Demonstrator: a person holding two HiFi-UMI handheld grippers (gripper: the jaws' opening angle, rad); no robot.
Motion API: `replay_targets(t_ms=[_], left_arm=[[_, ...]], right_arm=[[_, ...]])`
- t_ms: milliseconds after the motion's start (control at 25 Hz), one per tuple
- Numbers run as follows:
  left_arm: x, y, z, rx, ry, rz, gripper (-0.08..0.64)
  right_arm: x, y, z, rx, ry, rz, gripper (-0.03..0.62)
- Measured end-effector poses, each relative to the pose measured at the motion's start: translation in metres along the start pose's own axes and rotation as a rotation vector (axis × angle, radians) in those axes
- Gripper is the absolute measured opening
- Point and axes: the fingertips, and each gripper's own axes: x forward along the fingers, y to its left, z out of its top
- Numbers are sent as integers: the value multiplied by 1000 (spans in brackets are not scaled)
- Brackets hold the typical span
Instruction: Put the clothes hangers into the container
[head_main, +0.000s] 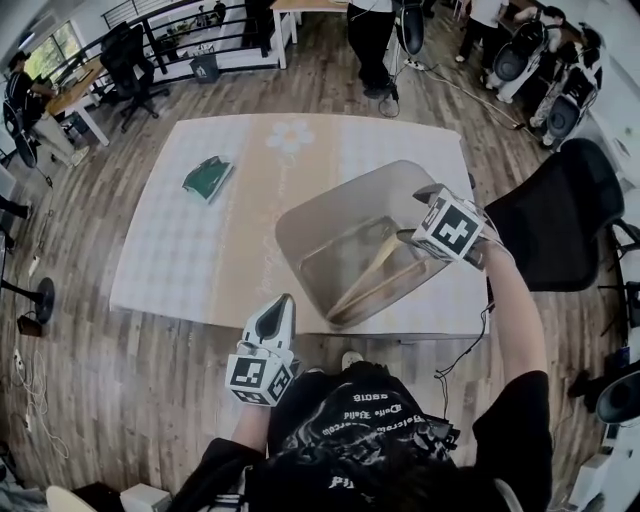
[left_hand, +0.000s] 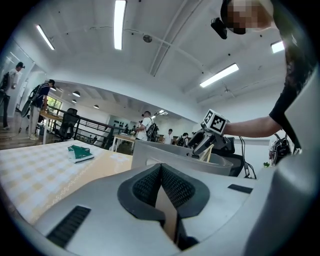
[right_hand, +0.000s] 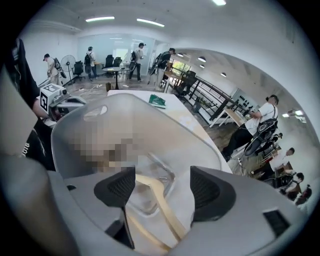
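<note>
Wooden hangers (head_main: 372, 282) lie inside the container (head_main: 300, 222), near right on the table (head_main: 200, 250); our right gripper (right_hand: 157, 189) gapes empty above them, left gripper (left_hand: 161, 186) pinched shut on nothing. We should lift out straight, clearing the rim

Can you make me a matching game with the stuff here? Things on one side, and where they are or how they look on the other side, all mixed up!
Things:
1. wooden hangers
2. green item
3. left gripper
4. right gripper

Places or states:
A. jaws apart, above the container
B. jaws together
C. lying inside the container
D. lying on the tablecloth, apart from the container

Pairs: 1-C, 2-D, 3-B, 4-A
</note>
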Motion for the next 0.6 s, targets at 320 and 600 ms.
replay_targets(t_ms=[320, 600], left_arm=[[-8, -22, 18, 24, -28, -89, 20], [-12, -39, 27, 44, -33, -164, 20]], right_arm=[[-74, 6, 12, 187, -310, -121, 333], [-129, 48, 13, 258, -534, -209, 310]])
